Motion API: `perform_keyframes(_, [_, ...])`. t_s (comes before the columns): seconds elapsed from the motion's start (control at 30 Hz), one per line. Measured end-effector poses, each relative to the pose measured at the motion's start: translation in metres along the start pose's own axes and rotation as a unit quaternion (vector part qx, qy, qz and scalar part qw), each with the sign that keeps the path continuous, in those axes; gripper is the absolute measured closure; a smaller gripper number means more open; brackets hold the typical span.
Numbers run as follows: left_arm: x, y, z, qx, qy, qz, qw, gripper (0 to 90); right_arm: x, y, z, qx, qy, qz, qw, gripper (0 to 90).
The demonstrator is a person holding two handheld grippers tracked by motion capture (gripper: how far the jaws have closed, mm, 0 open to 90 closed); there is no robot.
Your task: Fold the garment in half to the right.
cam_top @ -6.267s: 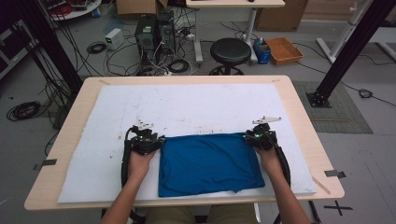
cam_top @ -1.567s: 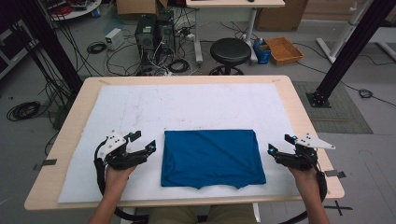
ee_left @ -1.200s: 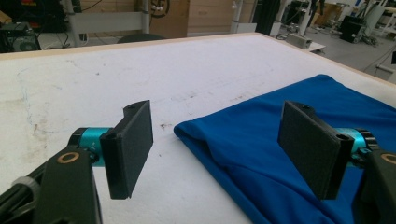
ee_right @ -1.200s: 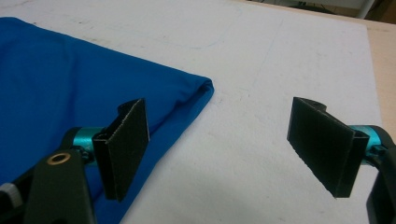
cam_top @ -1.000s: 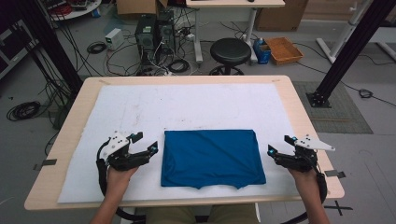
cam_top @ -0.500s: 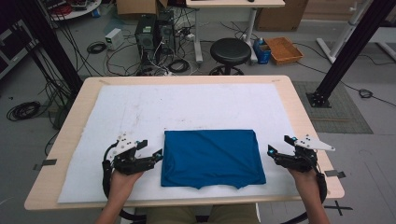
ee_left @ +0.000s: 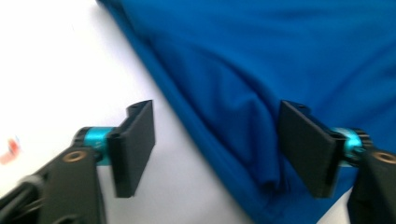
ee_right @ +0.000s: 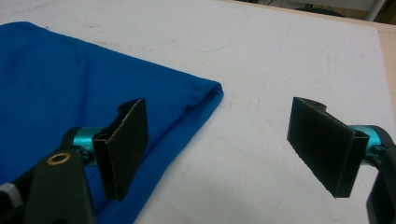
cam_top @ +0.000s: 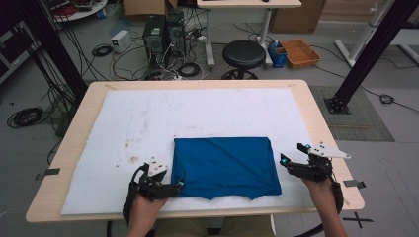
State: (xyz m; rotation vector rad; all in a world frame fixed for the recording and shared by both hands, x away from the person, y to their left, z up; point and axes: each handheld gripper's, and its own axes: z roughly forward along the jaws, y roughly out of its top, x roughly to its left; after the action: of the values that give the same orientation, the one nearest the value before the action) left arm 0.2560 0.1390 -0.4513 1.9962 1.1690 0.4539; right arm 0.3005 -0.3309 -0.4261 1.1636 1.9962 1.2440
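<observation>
Cloth: a folded blue cloth [cam_top: 225, 167] lay flat on the white mat [cam_top: 148, 123], between the two tongs and nearer the left pair.
Left tongs: the left tongs [cam_top: 174, 185] were at the cloth's near left corner, jaws wide apart.
Left tongs, own view: one jaw stood over the bare mat [ee_left: 70, 70] and the other over the cloth [ee_left: 280, 56], so the cloth's edge ran between them; the fabric bulged in a soft fold just inside the far jaw. Whether either jaw touched the fabric could not be told; the picture was blurred.
Right tongs: the right tongs [cam_top: 291, 158] were just off the cloth's right edge, clear of it, jaws spread wide and holding nothing.
Right tongs, own view: a rounded folded corner of the cloth [ee_right: 93, 93] lay ahead of the left-hand jaw, and bare mat [ee_right: 261, 93] lay between and beyond the jaws.
High view adds: both tongs at once, each in a hand; the cloth's rough rectangle with a small notch in its near edge; brown stains on the mat beyond the left tongs; the wooden table [cam_top: 316, 113] under the mat.
Gripper views add: the ribbed jaw faces, the teal fittings behind them, and the cloth's thick doubled edge.
</observation>
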Motion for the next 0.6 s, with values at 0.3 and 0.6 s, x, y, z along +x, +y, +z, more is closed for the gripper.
perform_keyframes(0.3, [-0.007,-0.003,-0.003,-0.010,-0.041,0.037,0.9984,72.9,0.023,0.019,0.011,-0.010,0.035,-0.029,0.9989,20.5])
perform_keyframes(0.6, [-0.002,-0.004,-0.002,-0.013,-0.065,0.012,0.9977,83.1,0.080,0.072,0.061,0.005,0.130,-0.085,0.9878,20.5])
